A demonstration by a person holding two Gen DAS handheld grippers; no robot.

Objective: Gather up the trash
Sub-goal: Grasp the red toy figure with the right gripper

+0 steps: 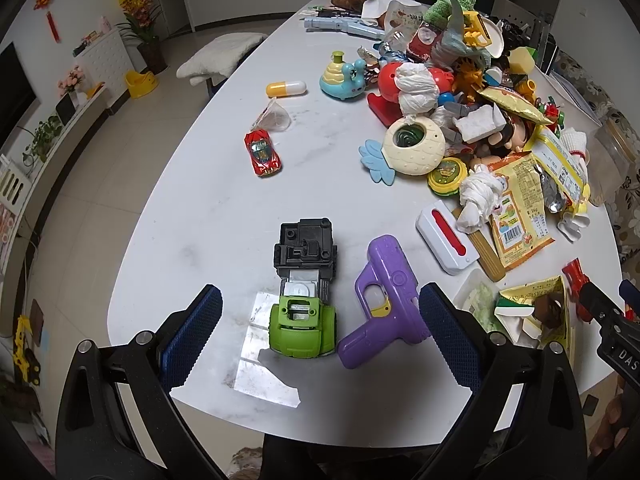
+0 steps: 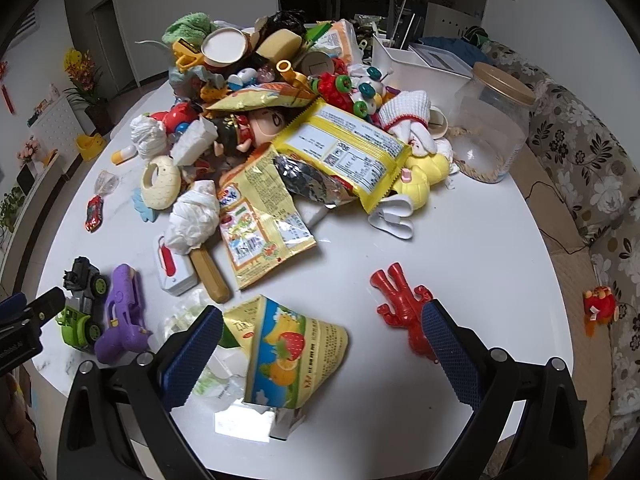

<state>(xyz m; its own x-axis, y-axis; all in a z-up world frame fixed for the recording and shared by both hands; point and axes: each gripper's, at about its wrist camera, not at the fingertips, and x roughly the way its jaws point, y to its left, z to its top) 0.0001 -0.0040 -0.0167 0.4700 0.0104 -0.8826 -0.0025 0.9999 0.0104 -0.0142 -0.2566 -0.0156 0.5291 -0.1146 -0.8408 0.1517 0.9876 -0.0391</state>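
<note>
Both sets of jaws stand wide apart and hold nothing. At the bottom of the left wrist view, the left gripper point(image 1: 320, 336) hovers over the near edge of the white table point(image 1: 208, 200), with a green truck point(image 1: 305, 300) and a purple toy gun point(image 1: 384, 300) lying between its blue pads; neither toy is touched by the pads. A red car point(image 1: 262, 153) and a yellow-and-white capsule point(image 1: 286, 88) lie apart in the upper middle of that view, left of the big heap of toys and trash in the upper right. In the right wrist view, the right gripper point(image 2: 322, 354) hangs over a torn fruit-printed carton point(image 2: 292, 356) at the bottom centre, which lies flattened on the table between the pads, closer to the left one. A red lobster toy point(image 2: 404, 308) lies just beside the right pad. Above the carton, in the middle of the view, lie a yellow snack wrapper point(image 2: 260, 236), a crumpled tissue point(image 2: 194, 220) and a larger yellow bag point(image 2: 344, 152) at the foot of the heap. A clear jar point(image 2: 492, 128) with a tan lid stands at the upper right.
</note>
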